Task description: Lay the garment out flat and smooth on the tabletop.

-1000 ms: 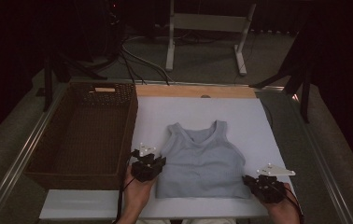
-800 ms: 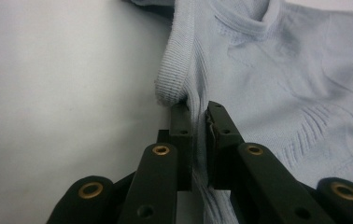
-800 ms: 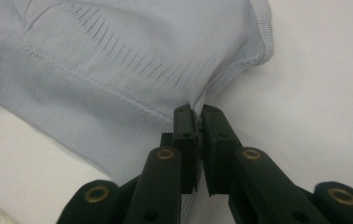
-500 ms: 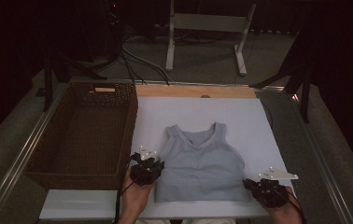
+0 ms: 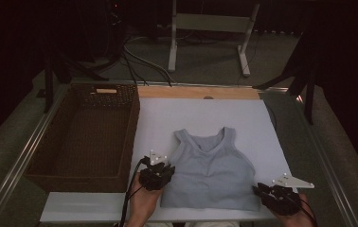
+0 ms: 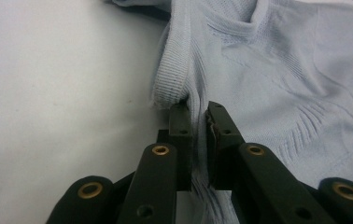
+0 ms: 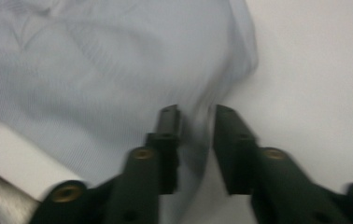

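A light blue sleeveless top (image 5: 210,168) lies flat on the white board (image 5: 205,118), neck toward the far side. My left gripper (image 5: 160,170) is at the top's left side edge. In the left gripper view its jaws (image 6: 198,109) are shut on a fold of the top (image 6: 277,74) just below the ribbed armhole hem. My right gripper (image 5: 268,193) is at the top's near right corner. In the right gripper view, which is blurred, the gripper (image 7: 197,114) stands open, its jaws a small gap apart with the top's edge (image 7: 118,65) between them.
A brown wicker basket (image 5: 85,137) stands along the board's left side, close to my left gripper. A wooden strip (image 5: 198,92) runs along the board's far edge. Metal rails (image 5: 21,156) border the table, and a stand (image 5: 205,28) and cables are on the floor beyond.
Both grippers have drifted slightly toward the near edge. The right one has settled at the top's near right corner. The top has barely shifted.
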Tool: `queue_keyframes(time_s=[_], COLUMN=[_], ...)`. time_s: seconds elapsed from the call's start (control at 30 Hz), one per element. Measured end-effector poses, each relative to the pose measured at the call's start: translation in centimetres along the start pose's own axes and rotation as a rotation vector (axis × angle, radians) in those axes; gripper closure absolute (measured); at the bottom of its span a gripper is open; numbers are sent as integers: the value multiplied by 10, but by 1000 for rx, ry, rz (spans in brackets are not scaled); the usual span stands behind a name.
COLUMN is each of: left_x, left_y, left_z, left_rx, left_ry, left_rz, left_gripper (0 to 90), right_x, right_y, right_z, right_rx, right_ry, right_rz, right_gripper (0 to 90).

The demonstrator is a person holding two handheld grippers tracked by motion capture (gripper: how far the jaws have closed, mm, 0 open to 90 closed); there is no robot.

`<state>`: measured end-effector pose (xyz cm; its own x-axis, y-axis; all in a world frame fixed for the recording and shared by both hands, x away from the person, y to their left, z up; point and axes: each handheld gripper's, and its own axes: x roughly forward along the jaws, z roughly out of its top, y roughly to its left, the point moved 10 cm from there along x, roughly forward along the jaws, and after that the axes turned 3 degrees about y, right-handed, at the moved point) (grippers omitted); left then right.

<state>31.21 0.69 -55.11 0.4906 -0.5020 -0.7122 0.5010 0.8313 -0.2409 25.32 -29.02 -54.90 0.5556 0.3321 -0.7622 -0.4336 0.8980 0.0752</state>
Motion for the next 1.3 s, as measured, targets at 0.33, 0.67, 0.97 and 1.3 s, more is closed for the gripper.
queue_keyframes(time_s=[0.33,0.67,0.97,1.3], left_x=[-2,-9,-10,-12], left_y=[0,-1,-6,-4], left_z=[4,12,15,14], left_rx=[-3,10,18,13], left_ry=[-41,-94,-121,-146], left_rz=[-31,-64,-88,-80], left_gripper=[676,522,381,236], right_x=[5,8,12,18], right_y=[3,-1,-6,-16], right_z=[29,47,62,74], right_rx=[-8,29,42,57], right_ry=[-107,-180,-229,-267], right_rz=[29,50,52,18], right_gripper=[328,178,118,101])
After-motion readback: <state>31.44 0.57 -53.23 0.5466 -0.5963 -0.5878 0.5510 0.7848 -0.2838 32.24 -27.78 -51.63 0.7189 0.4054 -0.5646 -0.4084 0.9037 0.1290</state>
